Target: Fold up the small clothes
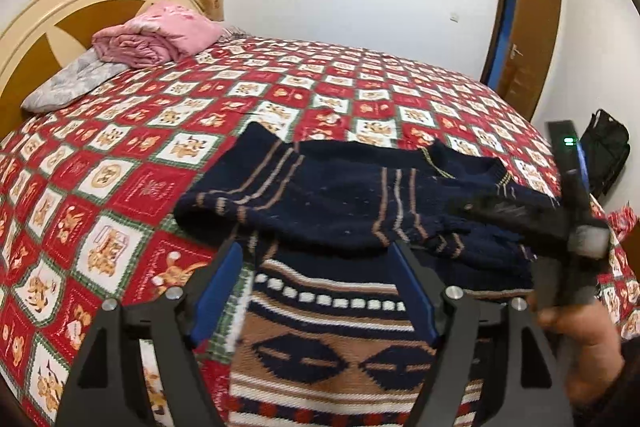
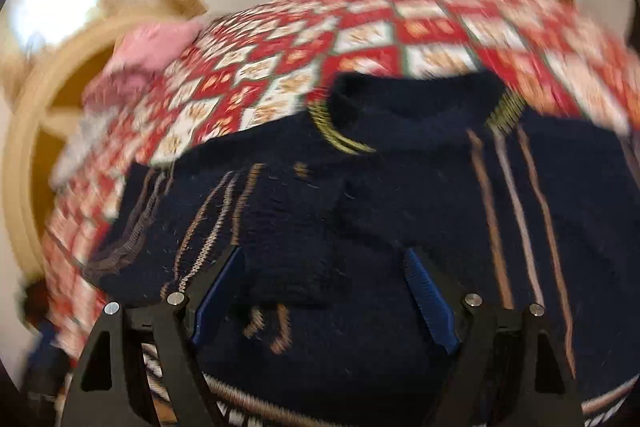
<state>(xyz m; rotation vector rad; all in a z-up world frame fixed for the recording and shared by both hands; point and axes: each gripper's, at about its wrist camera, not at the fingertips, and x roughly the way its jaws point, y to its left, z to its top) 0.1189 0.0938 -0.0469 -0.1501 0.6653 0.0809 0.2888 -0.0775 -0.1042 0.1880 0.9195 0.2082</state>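
Both grippers were spread wide with nothing pinched between the blue pads. The left gripper (image 1: 320, 259) sat low over the near edge of the bed (image 1: 168, 131), angled forward and slightly down, and its fingers (image 1: 218, 279) straddled the sweater (image 1: 332, 199) from the near side, with the patterned hem band running right up between them. From that view the sweater's dark folded-over part lay just past the fingertips, and its long axis ran left to right across the view, one striped sleeve poking out toward the left and the collar end off to the right. The right gripper (image 2: 324, 267) hovered over the sweater (image 2: 400, 227) too, fingers (image 2: 426, 291) also apart, with navy knit filling the gap between them; I couldn't tell if the pads were actually touching the fabric since that view was badly motion-blurred. From there the collar pointed away from the gripper, toward the far side of the bed (image 2: 360, 35), and the thin tan stripes ran roughly front to back. In the left view the right gripper (image 1: 576, 223) showed up at the right edge, blurry, held in a hand (image 1: 580, 343) over the sweater's right side. Further out, a pink blanket (image 1: 160, 35) was piled by the headboard (image 1: 48, 27), and a brown door (image 1: 532, 39) stood open on the far wall.
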